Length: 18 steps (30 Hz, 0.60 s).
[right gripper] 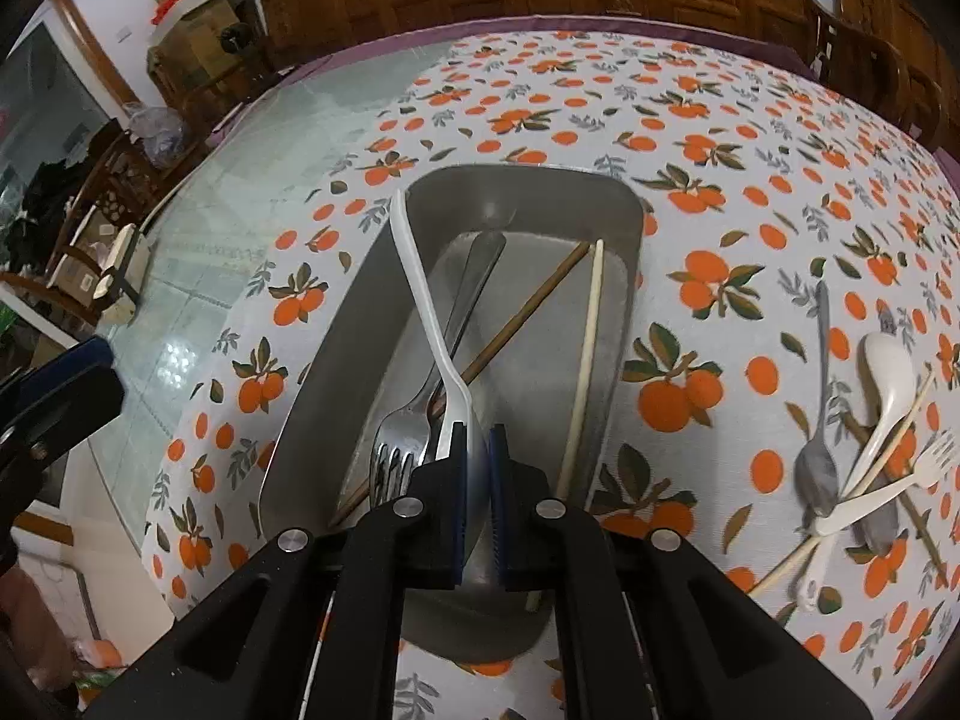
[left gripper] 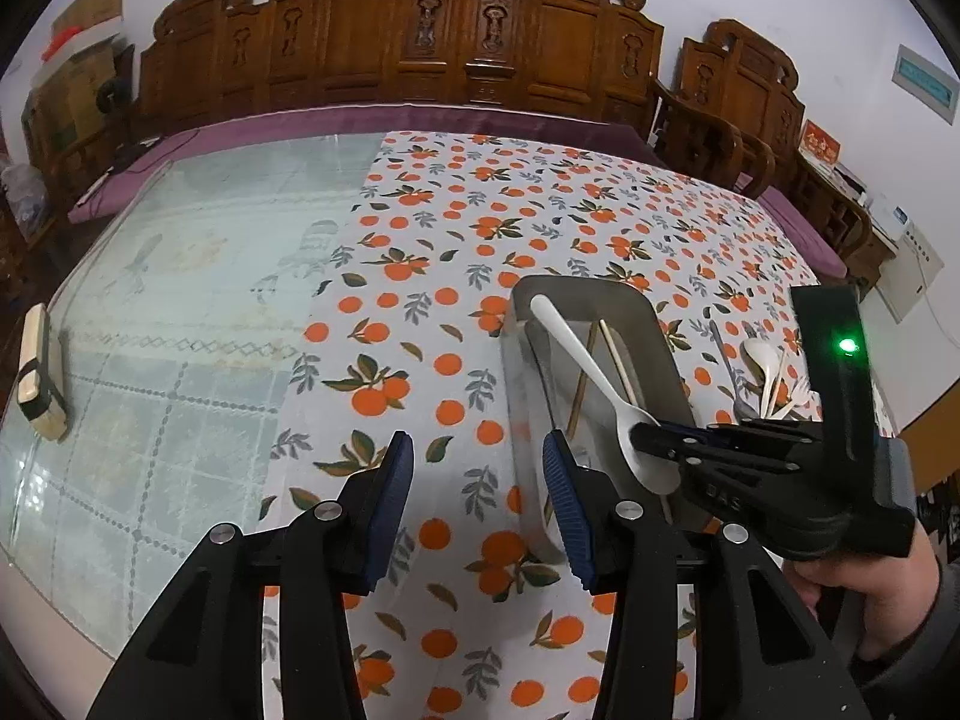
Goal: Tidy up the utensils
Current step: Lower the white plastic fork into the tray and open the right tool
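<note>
My right gripper (right gripper: pixel 477 456) is shut on the bowl of a white plastic spoon (right gripper: pixel 420 300) and holds it over the grey metal tray (right gripper: pixel 624 228), handle pointing away. The same spoon (left gripper: pixel 579 354) and right gripper (left gripper: pixel 645 441) show in the left wrist view above the tray (left gripper: pixel 654 324). In the tray lie a metal fork (right gripper: pixel 402 438), a brown chopstick (right gripper: pixel 528 306) and a pale chopstick (right gripper: pixel 585 360). My left gripper (left gripper: pixel 477 474) is open and empty, just left of the tray.
A heap of utensils lies on the orange-print cloth right of the tray: a metal spoon (right gripper: pixel 819 456), a white ceramic spoon (right gripper: pixel 885 384), a white plastic fork (right gripper: pixel 888 486) and chopsticks. A small brush-like block (left gripper: pixel 39 372) sits on the glass at far left.
</note>
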Each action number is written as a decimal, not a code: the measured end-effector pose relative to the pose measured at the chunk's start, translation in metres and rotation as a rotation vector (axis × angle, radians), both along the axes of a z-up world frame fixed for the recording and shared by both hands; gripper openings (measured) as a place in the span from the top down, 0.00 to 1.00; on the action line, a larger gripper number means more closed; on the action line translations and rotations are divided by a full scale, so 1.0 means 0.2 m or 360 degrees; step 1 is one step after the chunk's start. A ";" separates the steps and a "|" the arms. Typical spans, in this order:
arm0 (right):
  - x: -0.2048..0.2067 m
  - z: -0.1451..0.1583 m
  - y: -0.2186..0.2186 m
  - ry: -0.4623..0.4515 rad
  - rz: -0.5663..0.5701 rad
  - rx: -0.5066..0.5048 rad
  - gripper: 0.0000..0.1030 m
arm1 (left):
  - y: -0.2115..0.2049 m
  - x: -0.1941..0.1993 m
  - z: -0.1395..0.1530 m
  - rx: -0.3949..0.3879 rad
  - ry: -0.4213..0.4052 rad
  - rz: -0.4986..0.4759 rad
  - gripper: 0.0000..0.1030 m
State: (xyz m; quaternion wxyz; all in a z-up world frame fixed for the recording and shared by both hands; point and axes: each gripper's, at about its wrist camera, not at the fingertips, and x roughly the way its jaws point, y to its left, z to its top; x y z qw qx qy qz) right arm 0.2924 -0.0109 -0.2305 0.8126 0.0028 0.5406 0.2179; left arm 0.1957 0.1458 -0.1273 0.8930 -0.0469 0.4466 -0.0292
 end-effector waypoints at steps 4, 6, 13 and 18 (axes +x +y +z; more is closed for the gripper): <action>-0.01 -0.02 0.03 0.0017 0.0008 0.0010 0.89 | 0.02 -0.02 0.01 -0.0003 -0.0001 0.0008 0.58; -0.02 -0.02 0.04 0.0019 0.0043 0.0035 0.89 | 0.03 -0.03 0.01 -0.0003 -0.0003 0.0013 0.58; -0.09 0.10 -0.03 -0.0100 0.0104 0.0132 0.89 | 0.01 -0.03 0.03 0.0006 -0.0016 0.0004 0.57; -0.15 0.23 -0.15 -0.0221 0.0121 0.0140 0.89 | -0.06 -0.03 0.04 0.0012 -0.0020 -0.0014 0.57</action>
